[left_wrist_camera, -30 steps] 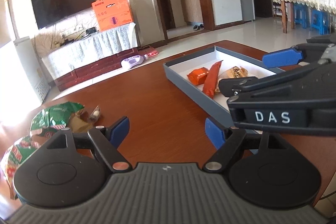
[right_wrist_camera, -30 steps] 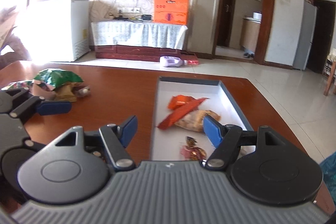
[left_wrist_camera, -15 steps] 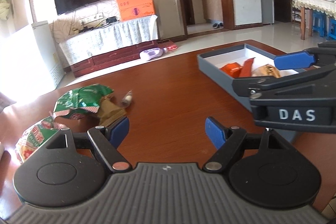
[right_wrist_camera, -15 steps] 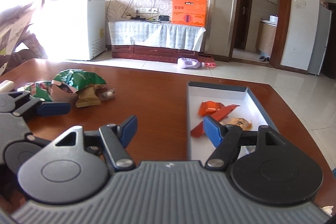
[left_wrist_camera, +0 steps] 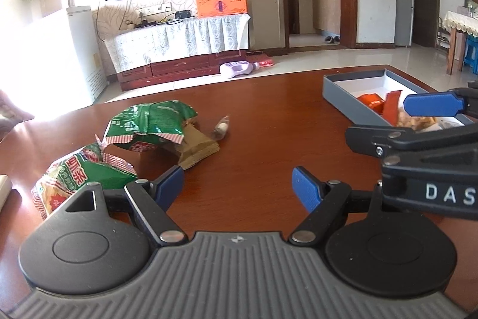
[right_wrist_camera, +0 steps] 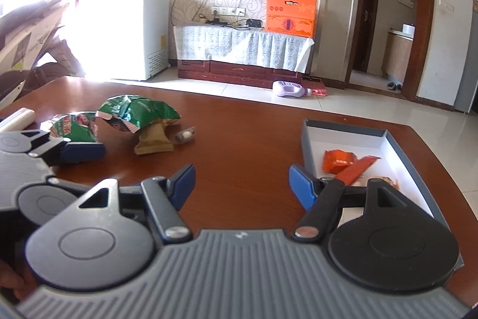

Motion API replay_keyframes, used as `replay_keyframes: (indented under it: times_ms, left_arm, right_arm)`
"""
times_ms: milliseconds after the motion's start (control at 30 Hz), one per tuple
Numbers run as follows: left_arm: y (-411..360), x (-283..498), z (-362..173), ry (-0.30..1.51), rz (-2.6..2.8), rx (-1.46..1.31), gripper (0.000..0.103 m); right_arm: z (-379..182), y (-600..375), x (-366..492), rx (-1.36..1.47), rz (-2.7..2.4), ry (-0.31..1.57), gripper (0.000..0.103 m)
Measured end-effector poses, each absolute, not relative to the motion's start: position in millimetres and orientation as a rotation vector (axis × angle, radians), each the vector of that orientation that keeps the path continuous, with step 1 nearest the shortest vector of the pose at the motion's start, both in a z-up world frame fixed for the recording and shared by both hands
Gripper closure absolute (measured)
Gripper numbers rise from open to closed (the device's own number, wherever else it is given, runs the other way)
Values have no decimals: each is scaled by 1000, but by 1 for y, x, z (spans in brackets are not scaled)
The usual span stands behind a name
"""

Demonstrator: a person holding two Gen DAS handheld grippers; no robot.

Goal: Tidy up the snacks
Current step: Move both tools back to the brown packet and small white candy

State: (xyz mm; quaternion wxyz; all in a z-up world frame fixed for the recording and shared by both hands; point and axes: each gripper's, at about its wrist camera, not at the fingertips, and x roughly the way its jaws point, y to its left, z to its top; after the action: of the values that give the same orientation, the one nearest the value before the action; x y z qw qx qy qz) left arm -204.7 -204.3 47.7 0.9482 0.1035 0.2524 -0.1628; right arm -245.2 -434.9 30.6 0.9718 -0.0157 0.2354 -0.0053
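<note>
Both tongs hang wide open and empty above the brown tabletop (left_wrist_camera: 263,115). The left tongs (left_wrist_camera: 237,184) have swung away from the grey tray (left_wrist_camera: 343,96), which now sits at the far right of their view, and face the loose snacks: two green bags (left_wrist_camera: 149,121), a tan packet (left_wrist_camera: 195,147) and a small wrapped candy (left_wrist_camera: 221,126). The right tongs (right_wrist_camera: 240,183) have swung the same way, their right finger over the tray's left edge, where an orange packet (right_wrist_camera: 337,160) and red stick pack (right_wrist_camera: 358,168) lie.
</note>
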Motion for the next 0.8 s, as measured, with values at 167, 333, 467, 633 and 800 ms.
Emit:
replay_keyframes:
  times_ms: [167, 333, 467, 633, 800]
  left_arm:
    - [-200, -190, 45, 527, -316, 194, 20]
    - [-199, -179, 44, 522, -314, 177, 20]
    - [-198, -166, 43, 520, -311, 165, 20]
    - [-202, -147, 41, 523, -320, 138, 20]
    - [-211, -131, 33, 557, -336, 109, 20]
  right_arm:
    - [32, -432, -241, -20, -22, 466, 32]
    - [32, -437, -236, 23, -39, 475, 32]
    - [33, -436, -235, 9, -41, 471, 32]
    - [37, -442, -235, 16, -51, 455, 32]
    - [37, -456, -233, 73, -78, 475, 32]
